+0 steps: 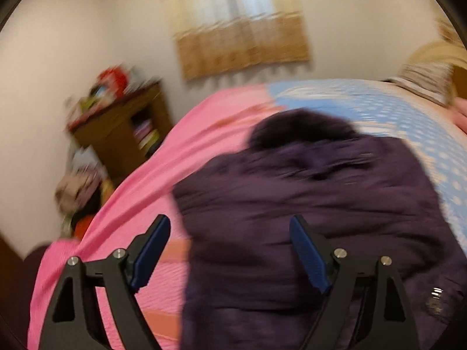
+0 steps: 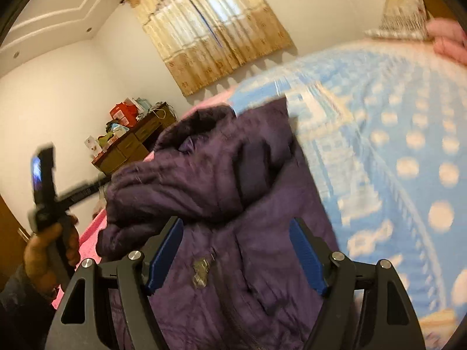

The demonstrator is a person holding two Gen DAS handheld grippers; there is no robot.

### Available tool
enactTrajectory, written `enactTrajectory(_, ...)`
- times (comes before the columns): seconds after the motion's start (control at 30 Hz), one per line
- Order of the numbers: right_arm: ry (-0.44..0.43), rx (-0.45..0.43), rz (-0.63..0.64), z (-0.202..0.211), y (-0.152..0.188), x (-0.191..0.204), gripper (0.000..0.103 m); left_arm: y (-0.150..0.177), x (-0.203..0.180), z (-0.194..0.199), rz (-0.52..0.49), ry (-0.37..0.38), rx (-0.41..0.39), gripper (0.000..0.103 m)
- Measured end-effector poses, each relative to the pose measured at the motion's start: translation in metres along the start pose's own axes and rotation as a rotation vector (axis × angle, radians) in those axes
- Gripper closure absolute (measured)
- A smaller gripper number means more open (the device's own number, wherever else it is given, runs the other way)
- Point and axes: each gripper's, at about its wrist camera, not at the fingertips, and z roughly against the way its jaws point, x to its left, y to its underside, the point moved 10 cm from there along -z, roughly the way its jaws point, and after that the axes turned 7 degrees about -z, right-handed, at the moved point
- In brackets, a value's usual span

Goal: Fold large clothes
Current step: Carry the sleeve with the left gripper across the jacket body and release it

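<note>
A dark purple padded jacket (image 1: 306, 204) lies on the bed, its dark furry collar (image 1: 300, 128) at the far end. It rests partly on the pink sheet (image 1: 163, 160) and partly on the blue dotted blanket (image 1: 408, 122). My left gripper (image 1: 230, 220) is open over the jacket's left edge, with nothing pinched between its blue pads. In the right wrist view the jacket (image 2: 233, 175) looks bunched and folded over on its left side. My right gripper (image 2: 236, 223) hovers open above its front, near a small metal badge (image 2: 201, 271). A hand (image 2: 38, 250) at the left holds the other gripper's handle.
A wooden desk (image 2: 131, 143) piled with boxes and clutter stands against the far wall, left of the bed. Bags and cloth (image 1: 78, 192) lie on the floor by it. A curtained window (image 2: 210, 32) is behind. Pillows (image 2: 405, 20) sit at the bed's far right.
</note>
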Motion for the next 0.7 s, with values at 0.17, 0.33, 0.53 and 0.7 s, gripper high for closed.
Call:
enactTrajectory(0.17, 0.046, 0.096, 0.014, -0.048, -0.033, 0.012, 0.028, 0.024, 0.022, -0.033, 0.068, -0.047, 0.086, 0.013)
enactTrajectory(0.33, 0.101, 0.263, -0.031, -0.104, -0.015, -0.008, 0.043, 0.038, 0.008, -0.041, 0.037, -0.064, 0.104, 0.01)
enactTrajectory(0.53, 0.148, 0.209, 0.101, -0.088, -0.008, 0.0, 0.094, 0.057, 0.001, -0.045, 0.048, -0.025, 0.13, 0.006)
enactTrajectory(0.7, 0.187, 0.217, 0.072, -0.085, -0.013, -0.02, 0.097, 0.045, 0.01, -0.026, 0.086, -0.001, 0.094, 0.006)
